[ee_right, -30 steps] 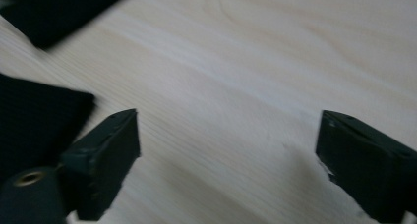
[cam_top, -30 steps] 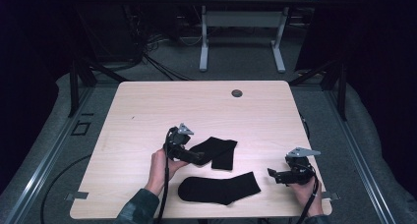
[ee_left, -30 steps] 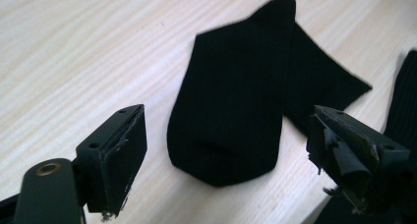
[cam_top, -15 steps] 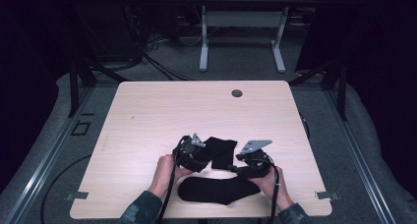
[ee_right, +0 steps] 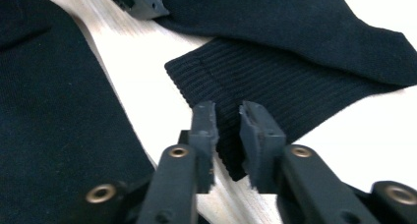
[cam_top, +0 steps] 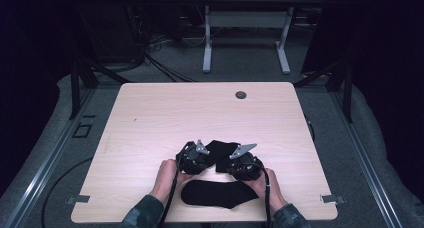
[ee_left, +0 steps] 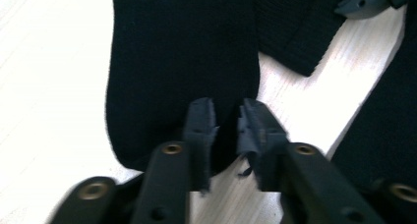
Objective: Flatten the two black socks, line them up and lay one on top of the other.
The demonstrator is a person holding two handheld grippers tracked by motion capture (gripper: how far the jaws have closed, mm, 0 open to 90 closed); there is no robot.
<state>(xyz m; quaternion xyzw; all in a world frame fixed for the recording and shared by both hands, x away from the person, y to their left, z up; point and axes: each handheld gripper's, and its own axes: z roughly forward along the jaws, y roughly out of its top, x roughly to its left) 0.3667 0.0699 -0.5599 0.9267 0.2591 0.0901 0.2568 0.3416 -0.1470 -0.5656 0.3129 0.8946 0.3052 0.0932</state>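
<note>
Two black socks lie near the front edge of the table. The far sock is bent, and the near sock lies flat in front of it. My left gripper is at the far sock's left end. Its jaws have just been closing and pinch the smooth fabric between the pads of the left gripper. My right gripper has likewise just been closing. In its own view the right gripper pinches the ribbed cuff.
A small round grommet sits at the table's far edge. A desk frame stands on the floor behind the table. The near sock lies just left of my right gripper's jaws, and both hands rest beside it.
The right gripper has moved left from the table's right edge to the far sock's cuff. The left gripper stayed at the sock's left end. Both pairs of jaws have narrowed onto the fabric.
</note>
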